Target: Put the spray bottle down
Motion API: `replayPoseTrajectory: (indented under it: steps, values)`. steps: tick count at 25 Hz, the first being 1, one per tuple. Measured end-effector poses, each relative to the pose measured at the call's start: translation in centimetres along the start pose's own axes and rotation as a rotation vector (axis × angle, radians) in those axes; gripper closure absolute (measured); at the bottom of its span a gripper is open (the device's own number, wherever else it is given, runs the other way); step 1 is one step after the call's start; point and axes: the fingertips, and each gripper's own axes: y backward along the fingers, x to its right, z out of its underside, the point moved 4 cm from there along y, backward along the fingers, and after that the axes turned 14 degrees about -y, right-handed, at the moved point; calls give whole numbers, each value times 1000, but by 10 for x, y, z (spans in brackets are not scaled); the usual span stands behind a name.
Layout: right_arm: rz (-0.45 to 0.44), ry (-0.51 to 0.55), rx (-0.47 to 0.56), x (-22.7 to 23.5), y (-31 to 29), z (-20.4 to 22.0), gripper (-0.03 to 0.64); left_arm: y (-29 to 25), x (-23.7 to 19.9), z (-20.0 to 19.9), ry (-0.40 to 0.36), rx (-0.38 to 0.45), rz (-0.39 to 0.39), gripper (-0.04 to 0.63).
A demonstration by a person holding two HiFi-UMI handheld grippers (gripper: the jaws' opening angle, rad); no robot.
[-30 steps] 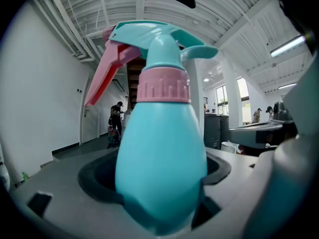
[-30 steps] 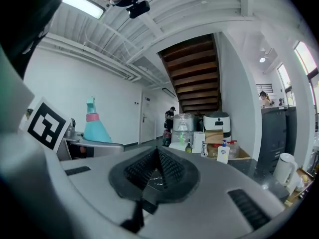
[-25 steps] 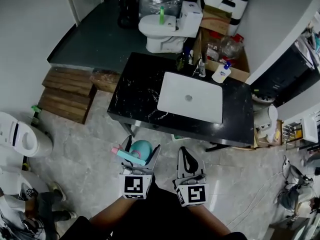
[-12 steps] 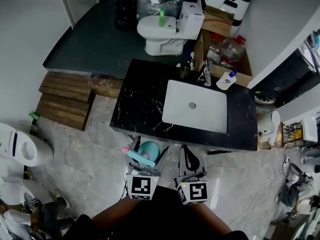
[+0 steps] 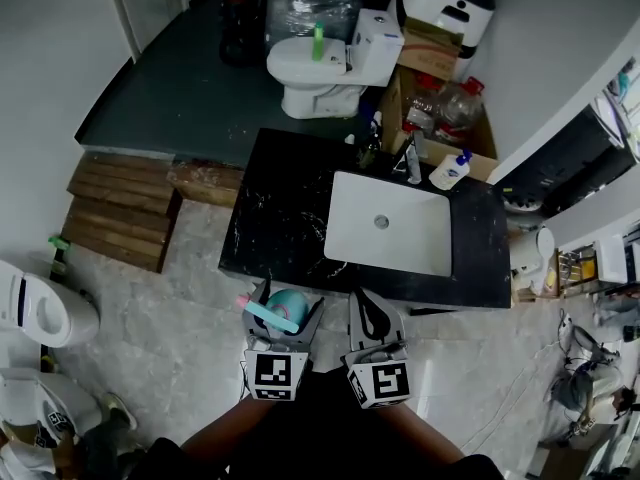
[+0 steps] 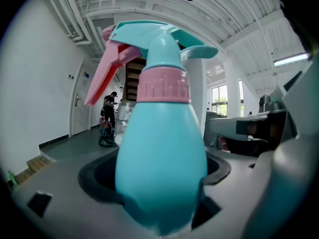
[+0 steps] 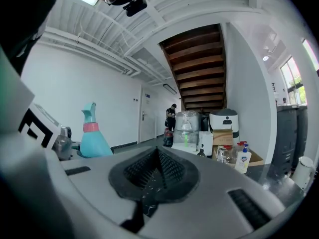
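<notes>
A teal spray bottle (image 5: 292, 300) with a pink trigger and collar sits upright between the jaws of my left gripper (image 5: 286, 308), which is shut on its body. In the left gripper view the bottle (image 6: 162, 148) fills the middle, its nozzle pointing left. My right gripper (image 5: 368, 306) is just to the right, shut with nothing in it. Its black pads (image 7: 157, 168) meet in the right gripper view, where the bottle (image 7: 93, 133) shows at the left. Both grippers hover over the floor just before the front edge of a black marble counter (image 5: 275, 208).
A white sink (image 5: 385, 223) is set in the counter, with a faucet (image 5: 412, 163) and a soap bottle (image 5: 447, 171) behind it. Beyond stand a toilet (image 5: 310, 63) and cardboard boxes (image 5: 425, 43). Wooden pallets (image 5: 120, 208) lie left. A person (image 5: 35, 418) crouches at lower left.
Both grippers have come closer to the counter's front edge and drawn nearer each other. The left still holds the spray bottle; the right stays shut and empty.
</notes>
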Motion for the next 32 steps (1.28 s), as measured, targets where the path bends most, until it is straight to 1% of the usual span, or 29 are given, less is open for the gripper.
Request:
replayPoseTrajectory:
  steps: [2,7,10,12,15,20,23,28,32]
  values:
    - [-3,-2,1,-1,-5,0,601,2,-2,2,3,-8,1,167]
    - [-22,-8,14,-4,-15,-5,601,3,-2,4,-25,-14,4,167]
    - [-42,-15,17,-8,-21,-6,601,3,-7,4,-18,-23,-6,167]
    - [-49,-13,30,-9,-24,-9,601,2,-11,5,1,-32,-9,167]
    - [-44,-13,50,-7,-29,-13,601,-4,-16,6,14,-40,-22,167]
    - [-18,-30,61,-2,-35,-17,601,-12,-23,1,-7,-33,-21,167]
    - [-18,-33,59,-3,-39,-14,601,-16,-26,0,-13,-24,-24,167]
    - [-36,-10,35,-7,-44,-10,601,-18,-35,3,-3,-31,-49,167]
    - [-31,-45,29,-3,-50,-9,601,-20,-44,6,1,-36,-83,167]
